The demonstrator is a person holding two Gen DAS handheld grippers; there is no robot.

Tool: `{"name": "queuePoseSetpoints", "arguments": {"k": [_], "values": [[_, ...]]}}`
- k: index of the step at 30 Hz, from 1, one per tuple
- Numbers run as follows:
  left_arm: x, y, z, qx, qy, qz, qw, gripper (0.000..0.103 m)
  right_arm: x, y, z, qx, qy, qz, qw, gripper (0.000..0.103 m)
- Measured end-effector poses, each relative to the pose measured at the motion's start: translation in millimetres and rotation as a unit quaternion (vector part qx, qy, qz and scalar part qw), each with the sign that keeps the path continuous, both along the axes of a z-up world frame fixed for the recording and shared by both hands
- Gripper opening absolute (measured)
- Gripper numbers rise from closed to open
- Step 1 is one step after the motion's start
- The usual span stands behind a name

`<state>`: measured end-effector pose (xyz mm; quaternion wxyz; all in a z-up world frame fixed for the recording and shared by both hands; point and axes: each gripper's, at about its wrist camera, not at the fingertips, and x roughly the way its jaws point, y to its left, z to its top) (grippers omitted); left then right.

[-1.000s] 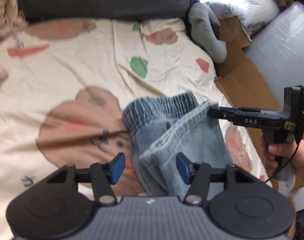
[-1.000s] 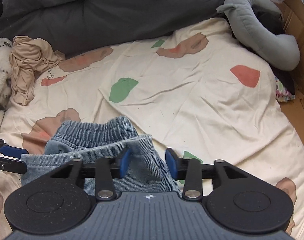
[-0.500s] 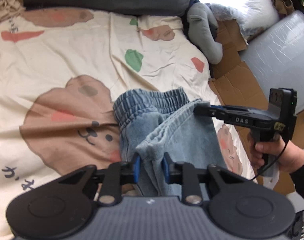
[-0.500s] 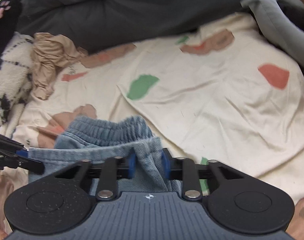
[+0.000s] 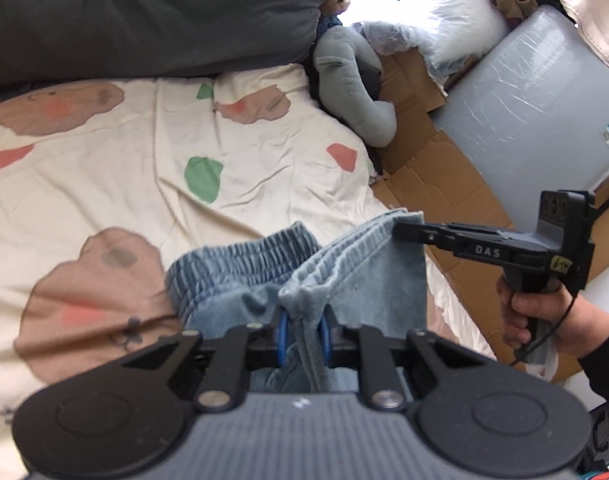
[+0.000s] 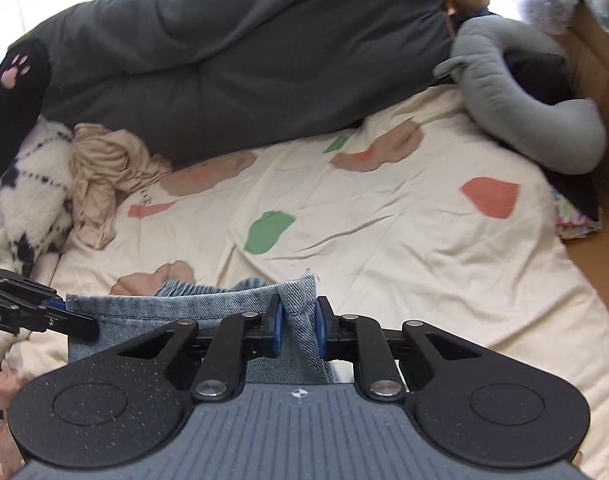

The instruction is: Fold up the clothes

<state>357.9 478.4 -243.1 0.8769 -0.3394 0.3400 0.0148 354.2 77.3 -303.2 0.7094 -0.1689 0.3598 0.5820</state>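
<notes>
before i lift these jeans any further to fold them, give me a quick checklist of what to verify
1. Left gripper closing, denim hem between its pads: ok.
2. Right gripper closing on the other hem corner: ok.
3. Hem of the jeans stretched fairly straight between both grippers: ok.
4. Waistband resting on the bedsheet: ok.
5. Bare sheet ahead for laying down: ok.
6. Layers underneath smooth: cannot tell.

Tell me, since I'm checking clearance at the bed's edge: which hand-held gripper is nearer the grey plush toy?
Right. The right hand-held gripper grips the jeans at the corner toward the grey plush toy; the left hand-held gripper grips the corner on the far side from it.
</notes>
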Motion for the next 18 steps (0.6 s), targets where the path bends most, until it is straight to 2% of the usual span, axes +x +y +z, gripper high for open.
{"name": "queuePoseSetpoints", "arguments": {"k": [6,11,18], "values": [[24,9,1,0.012,0.004,0.002,0.9999,0.017,8,7,5,0.002,-0.014,-0.03,0.999,0.016],[41,17,-15,0.019,0.035,-0.001,0.9992,0.017,10,21,-4,-0.021,-0.02,-0.036,0.999,0.016],[42,24,-15,0.021,0.043,-0.003,0.9988,0.017,10,33,-14,-0.035,-0.021,-0.045,0.998,0.016]]}}
